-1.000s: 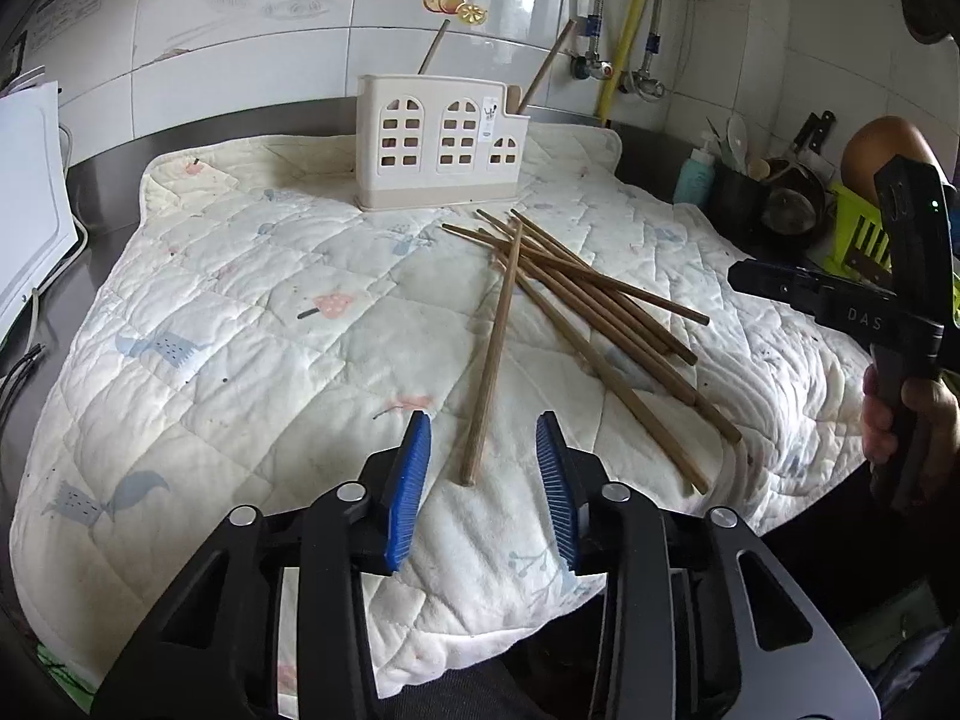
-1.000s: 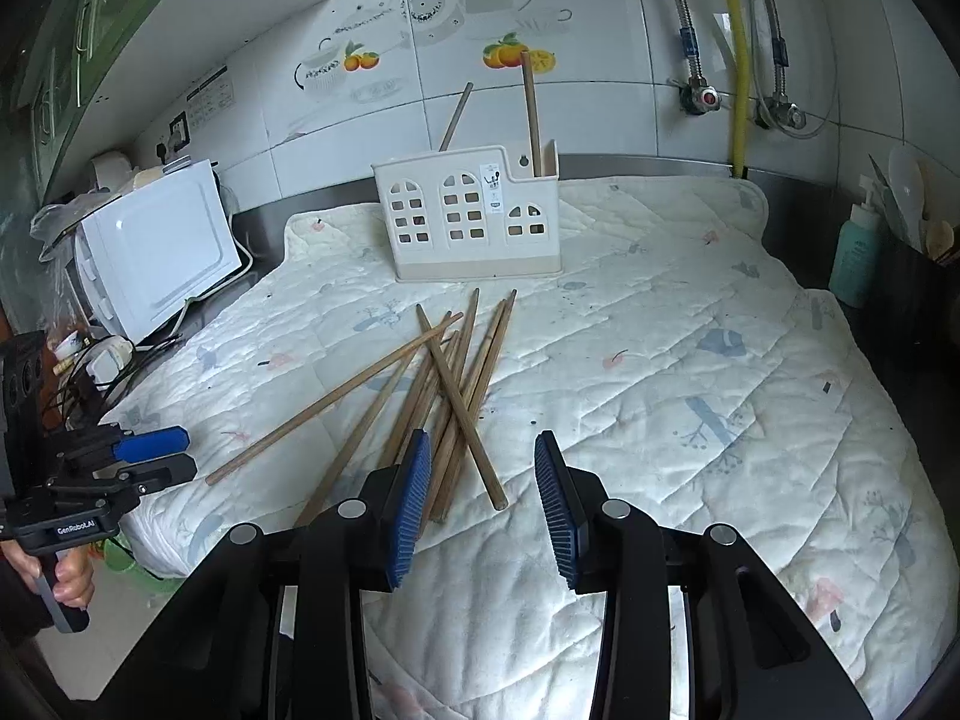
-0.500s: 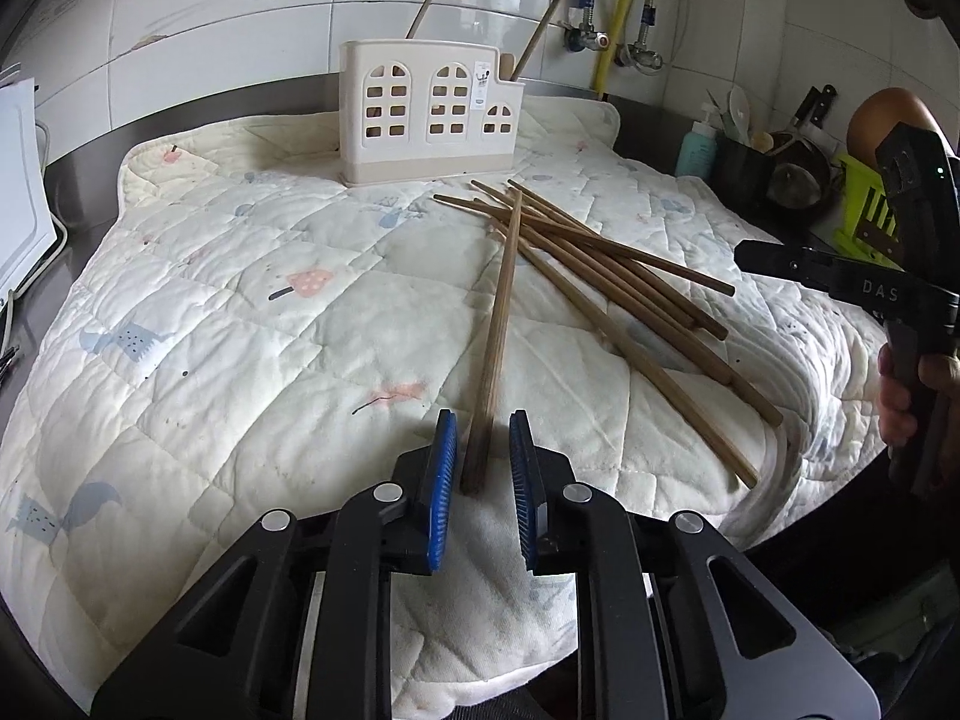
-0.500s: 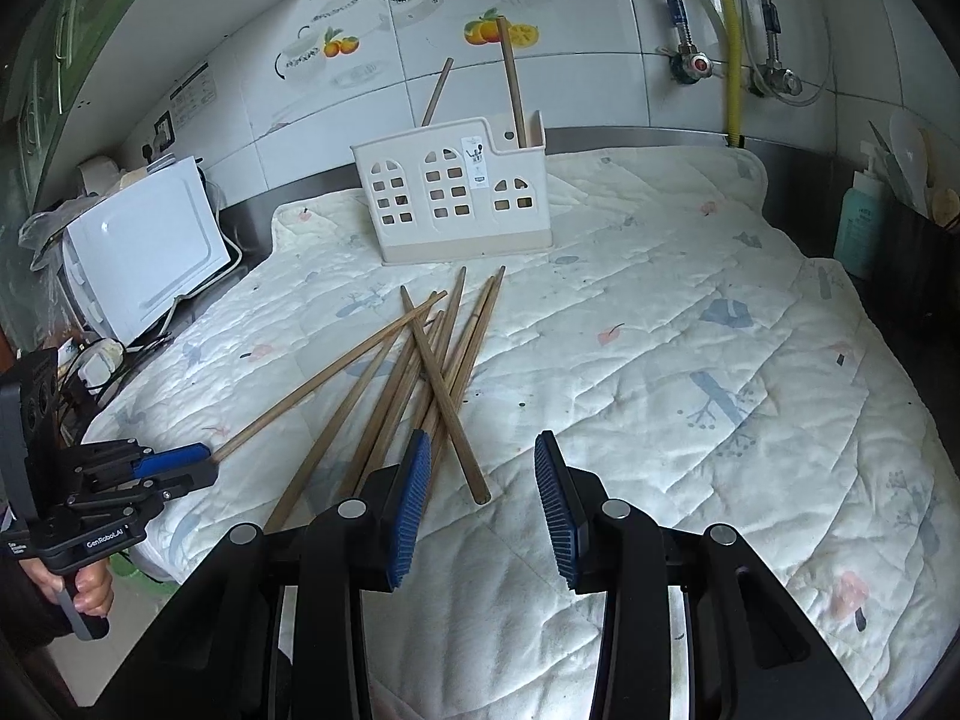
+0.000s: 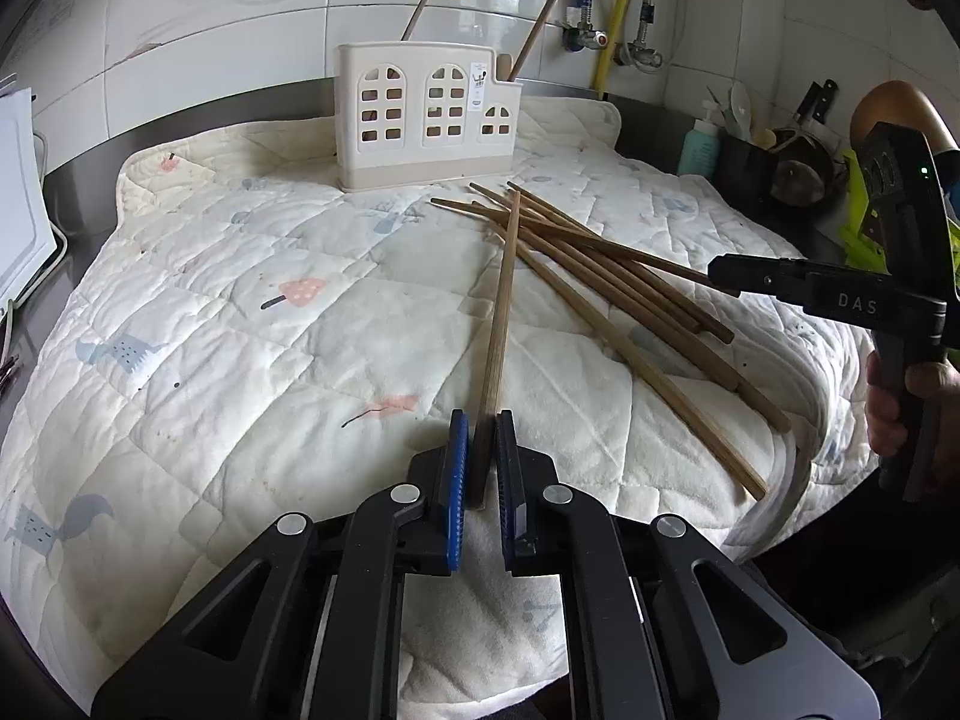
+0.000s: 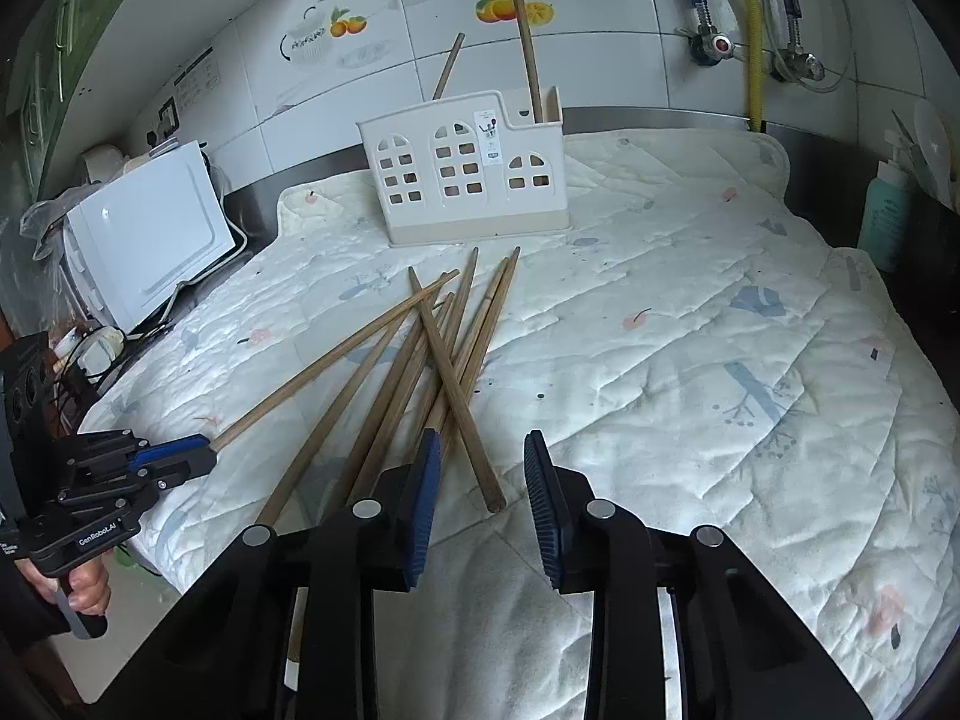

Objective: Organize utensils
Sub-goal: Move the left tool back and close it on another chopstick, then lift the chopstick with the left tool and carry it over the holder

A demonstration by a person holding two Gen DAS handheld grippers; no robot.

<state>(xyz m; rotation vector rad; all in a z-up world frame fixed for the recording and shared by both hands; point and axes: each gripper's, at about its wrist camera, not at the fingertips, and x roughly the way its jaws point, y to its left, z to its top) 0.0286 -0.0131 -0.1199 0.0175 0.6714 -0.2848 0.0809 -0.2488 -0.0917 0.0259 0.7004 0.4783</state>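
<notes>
Chopstick point(image 5: 497, 324) end pinched in closed left claw point(image 5: 478, 462), right claw point(image 6: 483, 495) spread wide

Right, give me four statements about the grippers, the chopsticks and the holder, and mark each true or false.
1. The left gripper is shut on a chopstick. True.
2. The right gripper is shut on a chopstick. False: its jaws stand open, holding nothing.
3. The white holder is empty. False: two chopsticks already stand in it.
4. The loose chopsticks lie in a crossed pile on the quilt. True.
</notes>
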